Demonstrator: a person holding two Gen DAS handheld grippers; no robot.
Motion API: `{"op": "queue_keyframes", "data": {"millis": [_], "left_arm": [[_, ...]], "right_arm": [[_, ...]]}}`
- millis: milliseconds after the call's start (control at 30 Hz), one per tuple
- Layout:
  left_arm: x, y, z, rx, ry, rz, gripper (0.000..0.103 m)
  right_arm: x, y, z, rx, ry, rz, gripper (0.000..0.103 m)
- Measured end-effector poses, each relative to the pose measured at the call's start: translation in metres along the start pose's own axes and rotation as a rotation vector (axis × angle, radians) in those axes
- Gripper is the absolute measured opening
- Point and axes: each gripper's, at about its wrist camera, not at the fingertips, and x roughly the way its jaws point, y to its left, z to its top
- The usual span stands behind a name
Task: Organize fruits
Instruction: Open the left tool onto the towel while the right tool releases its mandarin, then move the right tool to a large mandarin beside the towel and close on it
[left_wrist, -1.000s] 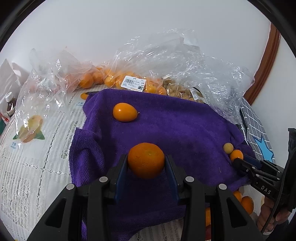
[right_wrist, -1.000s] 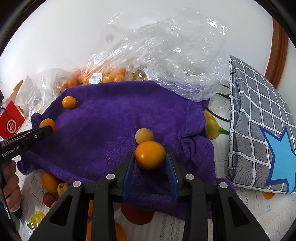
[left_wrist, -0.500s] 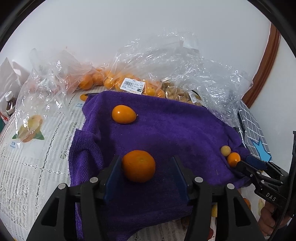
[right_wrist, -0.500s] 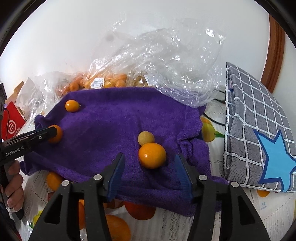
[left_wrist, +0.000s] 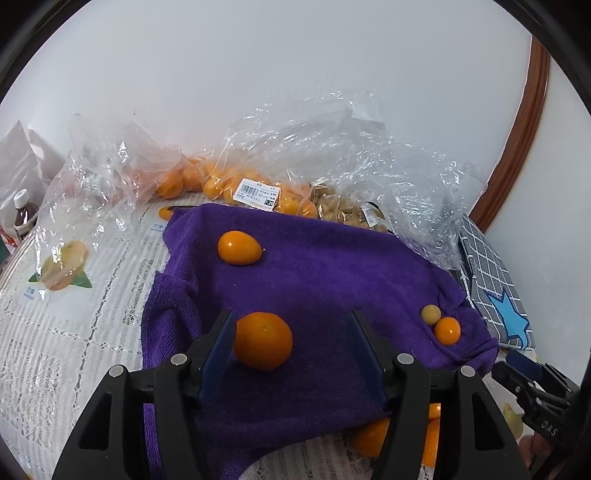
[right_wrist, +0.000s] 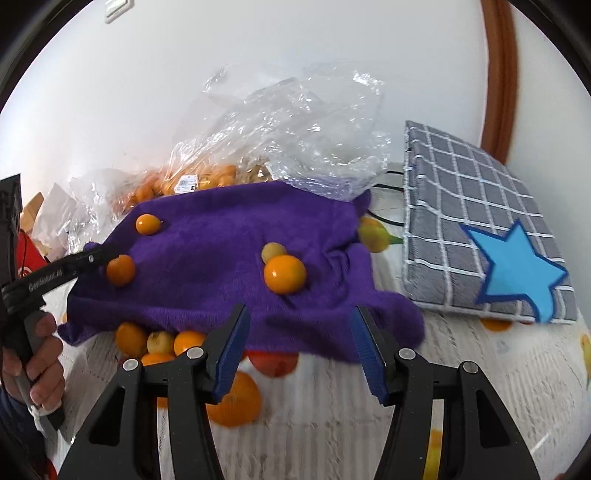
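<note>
A purple towel (left_wrist: 325, 266) lies on the table with fruit on it. My left gripper (left_wrist: 291, 332) is open; an orange (left_wrist: 263, 340) rests on the towel between its fingers, against the left one. An oval orange fruit (left_wrist: 238, 247) lies farther back. My right gripper (right_wrist: 299, 332) is open and empty, pulled back over the towel's (right_wrist: 229, 236) front edge. An orange fruit (right_wrist: 285, 274) and a small yellow fruit (right_wrist: 272, 252) lie on the towel beyond it. The same pair shows at the right in the left wrist view (left_wrist: 447, 330).
Clear plastic bags of oranges (left_wrist: 207, 181) and other fruit sit behind the towel. A grey checked cushion with a blue star (right_wrist: 480, 236) lies at the right. Several loose fruits (right_wrist: 159, 343) lie by the towel's front edge. A bottle (left_wrist: 24, 214) stands far left.
Both grippers opened and let go of their oranges, which now rest on the towel. The right gripper drew back and up from the towel.
</note>
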Motion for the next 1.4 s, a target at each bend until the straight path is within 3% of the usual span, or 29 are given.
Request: {"op": "queue_keyframes", "data": {"millis": [233,433,867,1400], "left_arm": [[-0.016,-0.005,-0.01,0.026,-0.05,0.015,0.061],[-0.027,0.004,-0.018,-0.011,-0.056,0.034,0.061],[-0.054,0.012,-0.041,-0.008,-0.051,0.058,0.061],[-0.052,0.023,-0.041,-0.062,-0.017,0.057,0.061]], "right_arm": [[-0.025,0.008,-0.013,-0.032,-0.006,0.017,0.057],[-0.031,0.015,-0.022,-0.034,0.018,0.042,0.057],[-0.03,0.022,-0.038,-0.041,0.069,0.099,0.057],[-0.007,0.038,-0.038,-0.071,0.126,0.09,0.057]]}}
